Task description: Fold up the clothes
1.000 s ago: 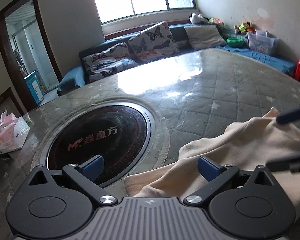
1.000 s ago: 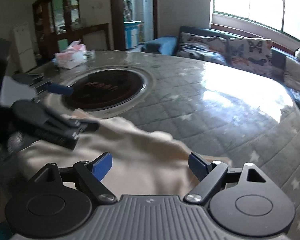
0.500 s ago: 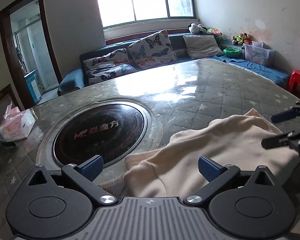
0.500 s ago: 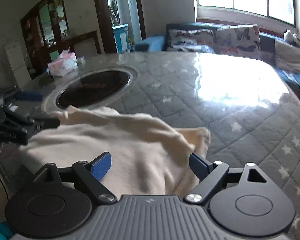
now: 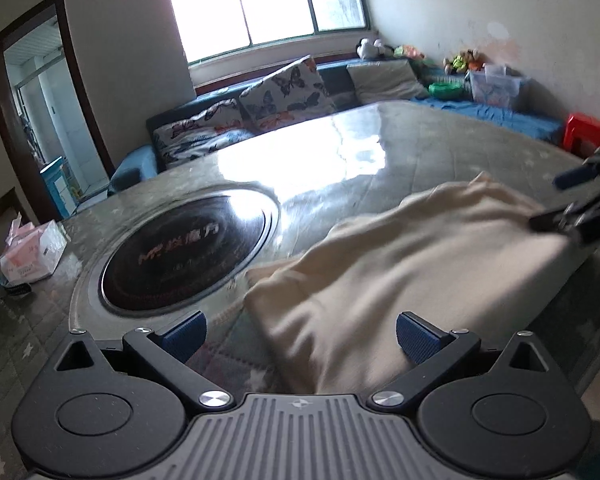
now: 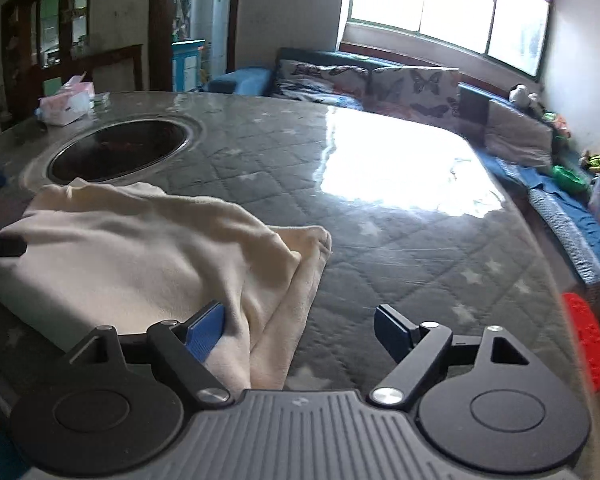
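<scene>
A cream garment [image 5: 400, 276] lies folded in a thick bundle on the round quilted table [image 5: 400, 148]. In the right wrist view the same garment [image 6: 140, 256] fills the near left, with a loose edge draping toward me. My left gripper [image 5: 299, 334] is open, its jaws spread wide at the garment's near left corner, holding nothing. My right gripper [image 6: 299, 330] is open too, its left pad [image 6: 204, 332] beside the cloth's edge. The right gripper's fingers [image 5: 580, 200] show at the far right of the left wrist view, over the garment's right end.
A round black cooktop [image 5: 188, 248] is set into the table left of the garment. A tissue pack [image 5: 32, 252] sits at the table's left edge. A sofa with butterfly cushions [image 5: 284, 92] runs under the window. A red stool [image 6: 592, 348] stands off the table's right side.
Both grippers have drawn back from the garment and apart. The garment now lies flatter in a folded bundle, shifted toward the near table edge.
</scene>
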`<state>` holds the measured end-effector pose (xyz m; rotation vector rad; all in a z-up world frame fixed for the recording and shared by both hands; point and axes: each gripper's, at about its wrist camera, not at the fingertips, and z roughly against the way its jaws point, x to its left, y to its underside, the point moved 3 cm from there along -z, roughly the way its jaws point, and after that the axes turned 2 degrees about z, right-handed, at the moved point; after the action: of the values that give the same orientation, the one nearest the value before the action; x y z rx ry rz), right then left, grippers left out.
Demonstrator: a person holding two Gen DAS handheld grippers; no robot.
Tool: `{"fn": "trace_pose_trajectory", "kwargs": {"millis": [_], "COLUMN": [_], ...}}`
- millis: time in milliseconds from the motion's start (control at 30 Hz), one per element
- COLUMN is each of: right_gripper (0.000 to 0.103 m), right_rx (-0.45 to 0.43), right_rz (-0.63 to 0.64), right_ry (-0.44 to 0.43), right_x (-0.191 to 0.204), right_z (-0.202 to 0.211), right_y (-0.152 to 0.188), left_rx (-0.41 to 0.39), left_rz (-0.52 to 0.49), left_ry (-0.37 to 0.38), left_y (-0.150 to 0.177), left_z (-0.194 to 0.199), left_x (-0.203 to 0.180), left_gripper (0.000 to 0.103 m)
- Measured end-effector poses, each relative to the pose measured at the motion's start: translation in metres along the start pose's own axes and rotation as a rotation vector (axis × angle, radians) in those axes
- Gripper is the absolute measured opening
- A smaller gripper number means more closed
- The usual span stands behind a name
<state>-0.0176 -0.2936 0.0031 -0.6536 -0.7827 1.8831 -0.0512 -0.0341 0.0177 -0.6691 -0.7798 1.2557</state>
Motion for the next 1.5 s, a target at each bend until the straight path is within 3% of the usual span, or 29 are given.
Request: {"fn": "trace_pose_trajectory", "kwargs": {"millis": [133, 267, 433, 700, 900, 1067, 1233, 1500], "right_gripper": [0.083, 0.083, 0.083, 0.083, 0.084, 0.085, 0.087, 0.088], "right_rx": [-0.032, -0.004, -0.037, -0.055, -0.055, -0.102, -0.134, -0.138], "right_rz": [-0.003, 0.046, 0.056, 0.099, 0.092, 0.124, 0.193, 0.338], "right_ry": [0.013, 0.058, 0.129, 0.070, 0.084, 0.051, 0.000, -0.071], "right_x": [-0.001, 0.000, -0.002, 0.018, 0.012, 0.022, 0.047, 0.086], "right_z": [0.011, 0.006, 0.014, 0.009, 0.011, 0.019, 0.017, 0.008], "right_y": [-0.001, 0.009, 0.010, 0.011, 0.010, 0.000, -0.007, -0.002], "left_rx": [0.011, 0.012, 0.015, 0.038, 0.045, 0.038, 0.041, 0.055], "left_rz": [-0.010, 0.011, 0.028, 0.037, 0.054, 0.078, 0.115, 0.078], "left_ry": [-0.011, -0.026, -0.045, -0.075, -0.094, -0.117, -0.147, -0.158], "left_y": [0.006, 0.005, 0.004, 0.006, 0.009, 0.006, 0.009, 0.017], "left_z": [-0.002, -0.003, -0.004, -0.013, -0.013, -0.013, -0.010, -0.024], "left_x": [-0.001, 0.001, 0.004, 0.007, 0.017, 0.023, 0.036, 0.041], "left_gripper": [0.103, 0.103, 0.103, 0.103, 0.103, 0.103, 0.103, 0.103]}}
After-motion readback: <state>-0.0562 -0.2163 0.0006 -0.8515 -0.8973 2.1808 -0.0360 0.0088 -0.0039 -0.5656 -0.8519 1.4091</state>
